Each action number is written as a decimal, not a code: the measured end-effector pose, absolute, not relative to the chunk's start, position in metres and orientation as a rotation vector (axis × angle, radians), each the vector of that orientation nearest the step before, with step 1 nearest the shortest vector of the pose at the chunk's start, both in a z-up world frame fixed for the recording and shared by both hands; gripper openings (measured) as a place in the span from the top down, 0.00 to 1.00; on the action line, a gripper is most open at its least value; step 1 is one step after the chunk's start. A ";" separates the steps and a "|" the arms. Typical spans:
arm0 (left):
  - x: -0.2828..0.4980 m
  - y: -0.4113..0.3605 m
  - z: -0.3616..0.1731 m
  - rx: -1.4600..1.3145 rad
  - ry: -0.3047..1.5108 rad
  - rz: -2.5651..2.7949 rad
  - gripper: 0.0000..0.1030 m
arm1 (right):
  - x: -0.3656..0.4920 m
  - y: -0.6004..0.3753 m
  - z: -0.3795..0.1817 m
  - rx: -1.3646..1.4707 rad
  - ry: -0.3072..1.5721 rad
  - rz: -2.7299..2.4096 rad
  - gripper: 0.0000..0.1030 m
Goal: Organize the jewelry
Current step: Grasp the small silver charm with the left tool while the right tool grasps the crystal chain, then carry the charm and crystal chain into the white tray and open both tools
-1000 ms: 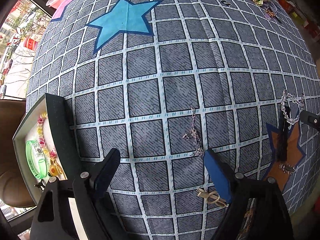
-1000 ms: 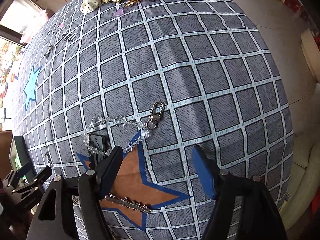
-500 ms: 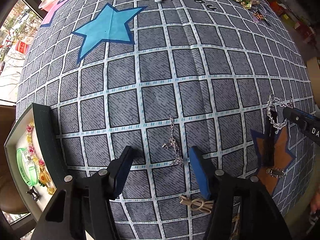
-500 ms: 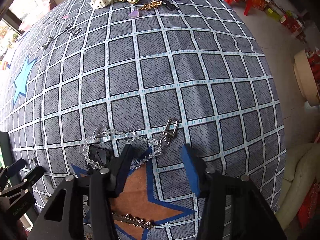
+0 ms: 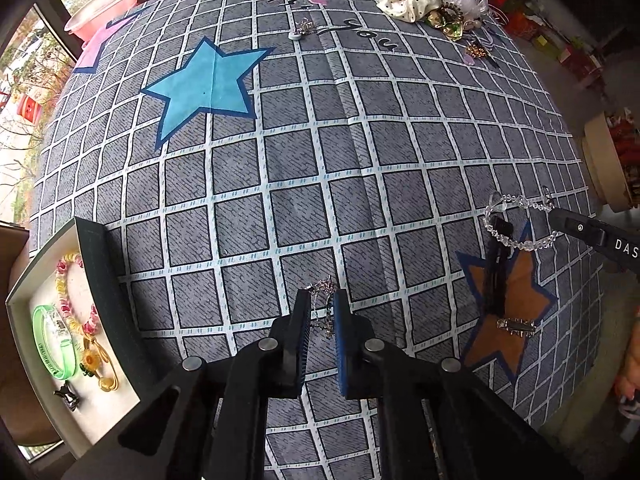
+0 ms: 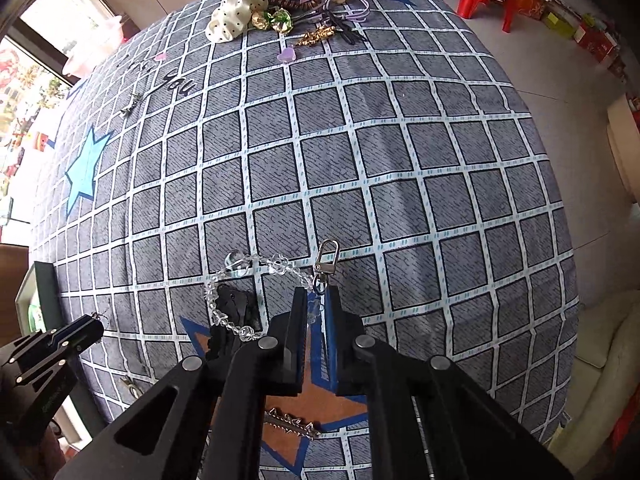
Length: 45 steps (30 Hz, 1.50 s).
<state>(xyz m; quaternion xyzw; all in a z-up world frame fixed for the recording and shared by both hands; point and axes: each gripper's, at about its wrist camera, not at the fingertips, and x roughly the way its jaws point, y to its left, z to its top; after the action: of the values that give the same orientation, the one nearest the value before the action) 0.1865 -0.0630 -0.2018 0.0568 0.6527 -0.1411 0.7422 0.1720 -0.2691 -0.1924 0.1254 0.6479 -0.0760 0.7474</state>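
A thin silver charm chain (image 5: 323, 309) hangs bunched between the pads of my left gripper (image 5: 322, 300), whose jaws are closing tight on it just above the checked cloth. My right gripper (image 6: 317, 304) points down with its jaws closing on the clear bead chain (image 6: 240, 261), just below the chain's metal clasp (image 6: 328, 257). The rest of the beads trail left across the cloth. In the left wrist view the clear bead chain (image 5: 516, 222) lies far right with the right gripper's finger (image 5: 588, 234) on it. An open jewelry box (image 5: 98, 280) at the left holds a green bangle (image 5: 52, 344) and a pink-yellow bracelet (image 5: 74, 292).
A black hair clip (image 6: 232, 308) and a silver barrette (image 6: 292, 426) lie on the orange star (image 6: 320, 400). A pile of scrunchies and trinkets (image 6: 276, 8) sits at the table's far edge, and a small silver piece (image 5: 300, 31) lies near the printed lettering. The table edge drops off at the right.
Both grippers went from wide open to shut: the left on the silver charm chain, which it has lifted slightly, the right on the bead chain after sliding to it.
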 end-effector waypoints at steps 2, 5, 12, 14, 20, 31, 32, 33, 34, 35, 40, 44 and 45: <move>0.185 -0.062 -0.193 0.114 1.420 -0.316 0.82 | 0.172 -0.270 -0.184 0.285 1.404 -0.158 0.91; 0.181 -0.054 -0.185 0.104 1.406 -0.325 0.82 | 0.171 -0.273 -0.169 0.302 1.384 -0.148 0.91; 0.164 -0.029 -0.163 0.080 1.374 -0.328 0.82 | 0.153 -0.279 -0.138 0.305 1.336 -0.113 0.91; 0.161 -0.023 -0.157 0.070 1.367 -0.324 0.82 | 0.147 -0.276 -0.129 0.303 1.326 -0.104 0.91; 0.150 0.005 -0.142 0.042 1.346 -0.309 0.82 | 0.142 -0.263 -0.113 0.288 1.312 -0.070 0.91; 0.131 0.065 -0.125 -0.034 1.307 -0.237 0.82 | 0.147 -0.200 -0.082 0.234 1.297 0.055 0.91; 0.129 0.072 -0.123 -0.043 1.304 -0.226 0.82 | 0.148 -0.191 -0.080 0.226 1.295 0.075 0.91; 0.126 0.080 -0.123 -0.050 1.302 -0.215 0.82 | 0.149 -0.181 -0.077 0.219 1.294 0.096 0.91; 0.124 0.087 -0.122 -0.058 1.300 -0.203 0.82 | 0.151 -0.171 -0.075 0.211 1.293 0.117 0.91; 0.121 0.095 -0.122 -0.066 1.300 -0.191 0.82 | 0.152 -0.160 -0.073 0.202 1.293 0.141 0.91; 0.105 0.135 -0.124 -0.106 1.301 -0.125 0.82 | 0.156 -0.102 -0.067 0.172 1.301 0.265 0.91; 0.090 0.165 -0.130 -0.138 1.312 -0.070 0.82 | 0.157 -0.049 -0.067 0.127 1.317 0.378 0.91; 0.087 0.172 -0.132 -0.147 1.318 -0.057 0.82 | 0.157 -0.036 -0.068 0.118 1.323 0.405 0.91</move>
<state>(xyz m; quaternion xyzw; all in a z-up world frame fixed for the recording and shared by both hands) 0.0869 0.1724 -0.1324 -0.0683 0.6118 -0.0266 0.7876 0.1566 -0.0361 -0.0684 0.0544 0.6096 0.1867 0.7685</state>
